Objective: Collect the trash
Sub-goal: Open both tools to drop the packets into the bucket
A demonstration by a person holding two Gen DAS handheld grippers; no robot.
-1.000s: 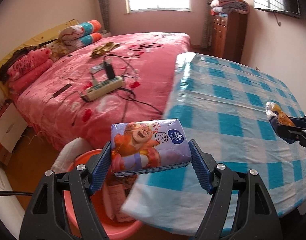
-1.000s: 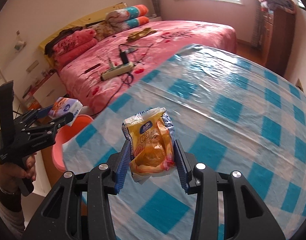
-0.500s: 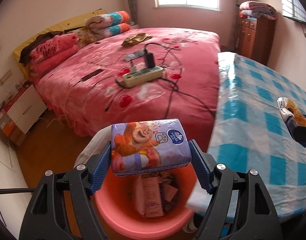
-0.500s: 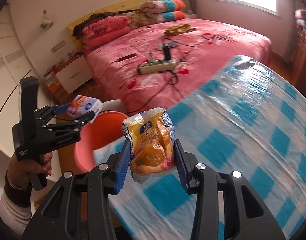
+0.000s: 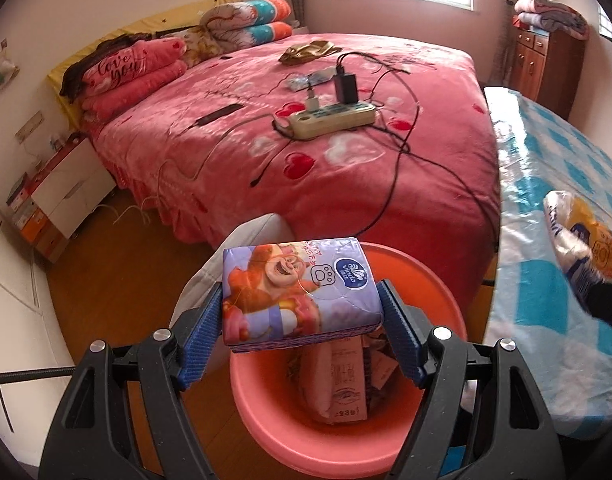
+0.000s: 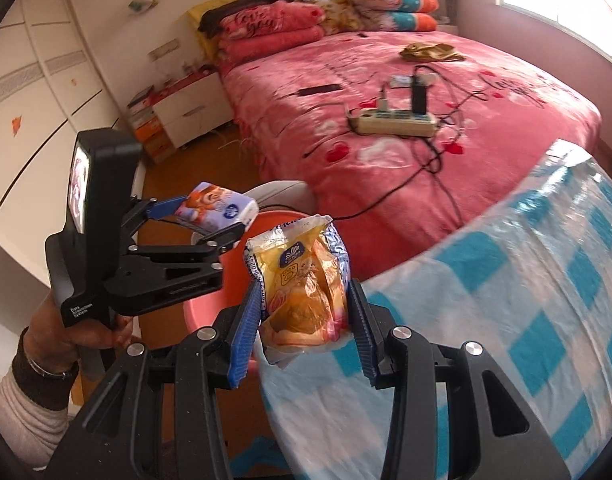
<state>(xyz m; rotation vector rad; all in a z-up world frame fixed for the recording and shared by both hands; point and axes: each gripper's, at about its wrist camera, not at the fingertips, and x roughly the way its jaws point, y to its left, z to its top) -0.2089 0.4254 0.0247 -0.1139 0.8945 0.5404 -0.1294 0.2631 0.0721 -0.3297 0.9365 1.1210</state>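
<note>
My left gripper point(image 5: 301, 316) is shut on a purple tissue pack with a cartoon bear point(image 5: 297, 288) and holds it directly above a salmon-pink trash basin point(image 5: 426, 280) on the floor. The basin holds paper packaging point(image 5: 342, 384). My right gripper point(image 6: 306, 312) is shut on a yellow snack wrapper point(image 6: 301, 284) over the edge of the blue-checked table point(image 6: 526, 320), close to the basin point(image 6: 233, 264). The left gripper with its tissue pack point(image 6: 213, 208) shows in the right wrist view, and the wrapper point(image 5: 578, 244) in the left wrist view.
A pink bed point(image 5: 306, 140) with a power strip point(image 5: 330, 120) and cables lies behind the basin. A white stool or cushion point(image 5: 245, 248) sits next to the basin. A white nightstand point(image 5: 65, 188) stands at the left wall. The floor is wood.
Both grippers swung left off the table toward the basin. The tissue pack now hangs over the basin. The wrapper has reached the table's edge.
</note>
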